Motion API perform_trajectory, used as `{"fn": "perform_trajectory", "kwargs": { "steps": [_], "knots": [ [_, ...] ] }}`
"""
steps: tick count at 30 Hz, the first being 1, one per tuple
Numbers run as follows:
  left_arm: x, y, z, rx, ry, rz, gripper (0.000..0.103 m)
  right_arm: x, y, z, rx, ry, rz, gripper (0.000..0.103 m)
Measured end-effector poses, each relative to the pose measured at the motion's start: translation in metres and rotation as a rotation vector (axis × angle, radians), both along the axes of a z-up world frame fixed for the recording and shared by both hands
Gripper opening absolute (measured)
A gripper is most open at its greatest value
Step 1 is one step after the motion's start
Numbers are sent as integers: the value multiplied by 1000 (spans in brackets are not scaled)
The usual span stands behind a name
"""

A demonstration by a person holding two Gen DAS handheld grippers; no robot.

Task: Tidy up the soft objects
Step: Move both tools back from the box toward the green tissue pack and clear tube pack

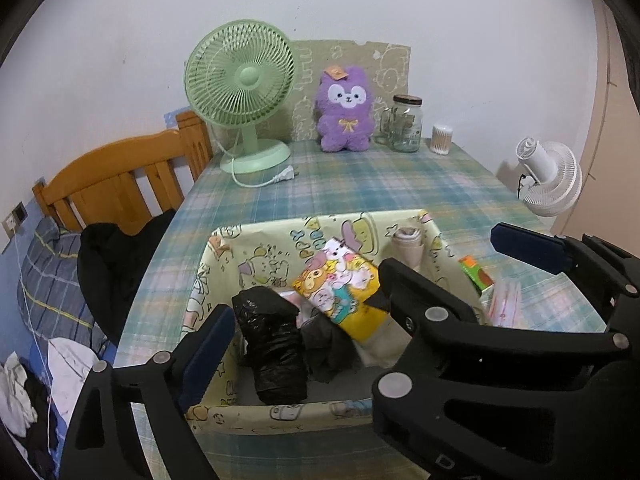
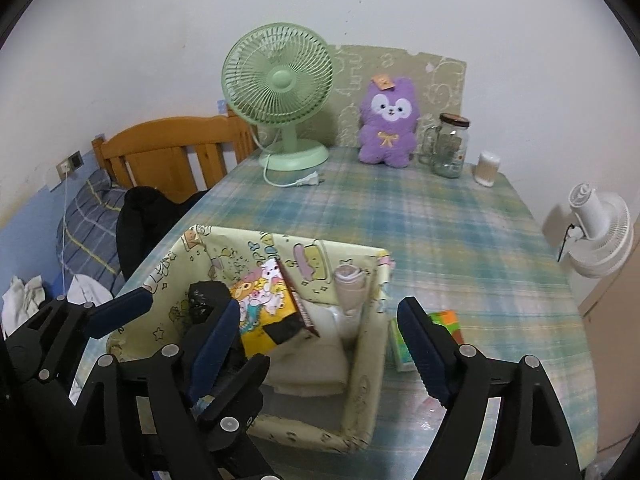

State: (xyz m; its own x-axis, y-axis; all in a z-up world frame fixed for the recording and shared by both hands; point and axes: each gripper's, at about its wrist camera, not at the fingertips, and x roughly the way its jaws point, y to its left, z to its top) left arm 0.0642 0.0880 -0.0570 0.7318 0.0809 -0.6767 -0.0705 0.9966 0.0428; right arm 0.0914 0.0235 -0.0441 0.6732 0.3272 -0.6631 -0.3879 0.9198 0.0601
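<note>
Both grippers — left gripper (image 1: 308, 300), right gripper (image 2: 320, 332) — hover with jaws wide, holding nothing, over the fabric bin (image 2: 362, 384); its cartoon-print pack (image 1: 340, 284) (at 12 o'clock from the black bag (image 1: 276, 344)) hides what lies underneath.

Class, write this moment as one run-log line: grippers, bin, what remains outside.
left gripper: open, empty | right gripper: open, empty | fabric bin: holds cartoon pouch, black bag | purple plush: outside
</note>
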Motion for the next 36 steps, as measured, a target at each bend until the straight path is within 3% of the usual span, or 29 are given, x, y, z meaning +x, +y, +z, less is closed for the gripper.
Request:
{"fn": "perform_trajectory", "kwargs": {
  "steps": [8, 13, 23, 36],
  "knots": [
    [-5, -18, 20, 31, -55, -19, 96, -9, -22, 19, 31, -29, -39, 86],
    [-7, -29, 35, 50, -105, -18, 99, -17, -39, 35, 66, -67, -80, 96],
    [-13, -56, 50, 29, -136, -77, 103, -29, -64, 56, 11, -142, -179, 96],
    [-20, -94, 58, -1, -169, -110, 103, -41, -104, 66, 48, -164, -201, 96]
  ]
}}
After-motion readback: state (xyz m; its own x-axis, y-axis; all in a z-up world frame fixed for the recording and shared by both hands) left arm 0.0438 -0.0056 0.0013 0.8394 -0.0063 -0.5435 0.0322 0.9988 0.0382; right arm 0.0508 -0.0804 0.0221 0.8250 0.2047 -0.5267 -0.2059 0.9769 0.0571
